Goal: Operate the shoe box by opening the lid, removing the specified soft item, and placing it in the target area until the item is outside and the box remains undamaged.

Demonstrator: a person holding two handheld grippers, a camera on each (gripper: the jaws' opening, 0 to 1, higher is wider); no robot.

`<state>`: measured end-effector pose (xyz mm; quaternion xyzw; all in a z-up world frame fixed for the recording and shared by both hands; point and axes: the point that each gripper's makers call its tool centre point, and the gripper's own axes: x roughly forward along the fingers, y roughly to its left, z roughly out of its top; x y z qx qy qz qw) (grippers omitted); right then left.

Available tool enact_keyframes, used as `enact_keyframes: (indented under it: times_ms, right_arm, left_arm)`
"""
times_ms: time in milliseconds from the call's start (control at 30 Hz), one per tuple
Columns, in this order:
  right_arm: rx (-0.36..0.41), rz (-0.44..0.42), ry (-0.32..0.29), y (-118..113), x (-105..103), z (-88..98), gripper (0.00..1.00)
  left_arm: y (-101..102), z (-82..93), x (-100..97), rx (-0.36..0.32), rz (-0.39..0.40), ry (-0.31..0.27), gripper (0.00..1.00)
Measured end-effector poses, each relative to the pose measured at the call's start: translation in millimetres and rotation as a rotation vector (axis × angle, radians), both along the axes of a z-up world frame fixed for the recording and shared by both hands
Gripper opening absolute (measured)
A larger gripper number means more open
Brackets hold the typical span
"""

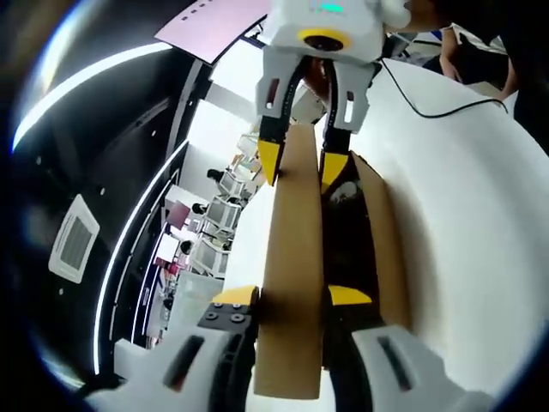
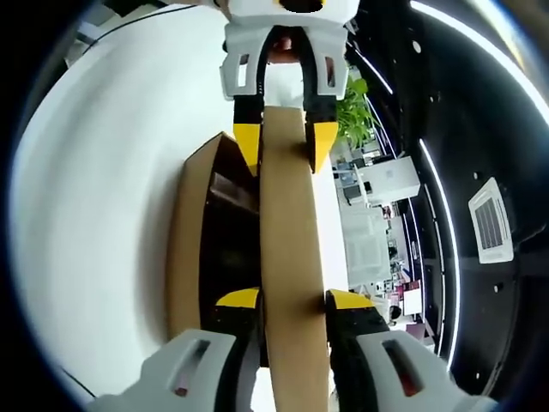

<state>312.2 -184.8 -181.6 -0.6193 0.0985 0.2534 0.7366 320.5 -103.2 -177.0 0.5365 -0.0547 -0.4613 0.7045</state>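
Center frame, the left gripper [image 1: 292, 298] and right gripper [image 2: 293, 300] each clamp opposite ends of the raised brown lid [image 1: 292, 257] above the open shoe box [image 2: 193, 249] on a white table [image 2: 94, 172].

Your brown cardboard shoe-box lid [image 1: 292, 257] runs off the bottom of the left gripper view, and it screens part of the dark box interior [image 1: 347, 232]. What lies inside is too dim to identify. In the right gripper view, your left claw [image 2: 286, 142] is cut off at the top edge.
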Motion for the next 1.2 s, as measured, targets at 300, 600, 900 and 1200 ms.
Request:
enact_keyframes:
  times_ms: [300, 600, 900, 1200]
  right_arm:
    - [-0.001, 0.002, 0.003, 0.5, 0.1, 0.3, 0.28]
    - [0.007, -0.004, -0.003, 1.0, 0.3, 0.8, 0.28]
    - [0.005, -0.005, -0.002, 0.8, -0.1, 0.6, 0.28]
    - [0.004, -0.006, 0.0, 0.9, 0.0, 0.9, 0.28]
  left_arm:
    - [0.1, 0.6, -0.1, -0.002, -0.001, -0.001, 0.3]
    - [-0.4, 13.6, -12.4, -0.037, -0.027, -0.009, 0.3]
    - [7.9, 19.4, -50.4, -0.115, -0.105, 0.107, 0.33]
    - [14.0, 8.5, -65.3, -0.169, -0.15, 0.235, 0.34]
